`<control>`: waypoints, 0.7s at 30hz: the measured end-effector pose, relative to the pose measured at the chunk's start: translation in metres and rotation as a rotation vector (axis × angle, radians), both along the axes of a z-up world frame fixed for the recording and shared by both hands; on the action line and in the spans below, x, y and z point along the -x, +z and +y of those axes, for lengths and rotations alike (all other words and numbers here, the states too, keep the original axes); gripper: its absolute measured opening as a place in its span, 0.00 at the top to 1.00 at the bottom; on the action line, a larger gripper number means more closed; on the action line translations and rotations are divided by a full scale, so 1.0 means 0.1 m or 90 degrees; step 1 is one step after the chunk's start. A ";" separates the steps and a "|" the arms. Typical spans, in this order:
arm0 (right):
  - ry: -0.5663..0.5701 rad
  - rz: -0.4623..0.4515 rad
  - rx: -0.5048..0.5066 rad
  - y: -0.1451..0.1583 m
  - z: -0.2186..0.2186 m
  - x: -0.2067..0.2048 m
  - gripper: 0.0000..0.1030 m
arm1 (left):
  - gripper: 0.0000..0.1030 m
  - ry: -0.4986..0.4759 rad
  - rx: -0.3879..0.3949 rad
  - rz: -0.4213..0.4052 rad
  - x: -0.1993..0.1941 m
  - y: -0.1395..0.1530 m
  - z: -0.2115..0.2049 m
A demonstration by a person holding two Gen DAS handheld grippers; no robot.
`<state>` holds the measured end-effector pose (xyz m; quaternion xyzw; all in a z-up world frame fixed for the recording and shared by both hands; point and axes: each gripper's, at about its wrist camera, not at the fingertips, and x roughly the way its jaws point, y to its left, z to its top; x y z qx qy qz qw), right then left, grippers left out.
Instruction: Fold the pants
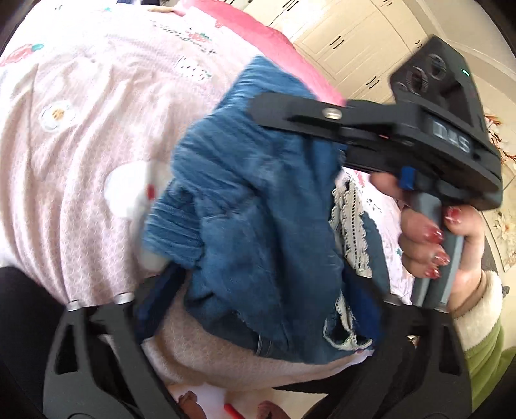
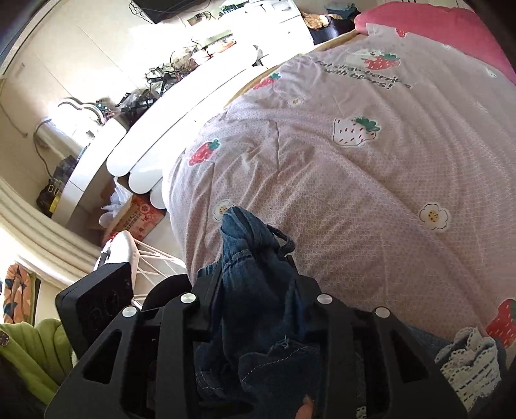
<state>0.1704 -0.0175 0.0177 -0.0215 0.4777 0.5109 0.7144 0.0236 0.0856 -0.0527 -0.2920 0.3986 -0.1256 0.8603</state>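
Crumpled blue denim pants [image 1: 258, 209] with a ribbed cuff and white lace trim [image 1: 350, 222] lie on a pink strawberry-print bed cover [image 1: 80, 145]. My left gripper [image 1: 258, 296] stands wide open with the bunched cloth between its fingers, low in the left wrist view. A hand with red nails [image 1: 419, 238] brings the right gripper [image 1: 254, 106] in from the right, and it is shut on the far upper fold of the pants. In the right wrist view the pants [image 2: 254, 245] bulge up between the narrow jaws of that gripper [image 2: 253, 274], drawstring showing.
The bed cover [image 2: 354, 161] spreads up and right, with a pink blanket [image 1: 258, 29] at its far edge. Cream cupboards [image 1: 338, 32] stand beyond the bed. A white scalloped bed board [image 2: 161, 129], a cardboard box [image 2: 142, 216] and a cluttered desk lie to the left. A green sleeve [image 2: 32, 348] shows at bottom left.
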 end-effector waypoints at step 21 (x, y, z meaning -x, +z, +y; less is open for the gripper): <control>-0.152 -0.038 -0.061 0.20 -1.65 0.09 0.66 | 0.54 -0.145 -0.122 -0.069 -0.27 0.51 -1.15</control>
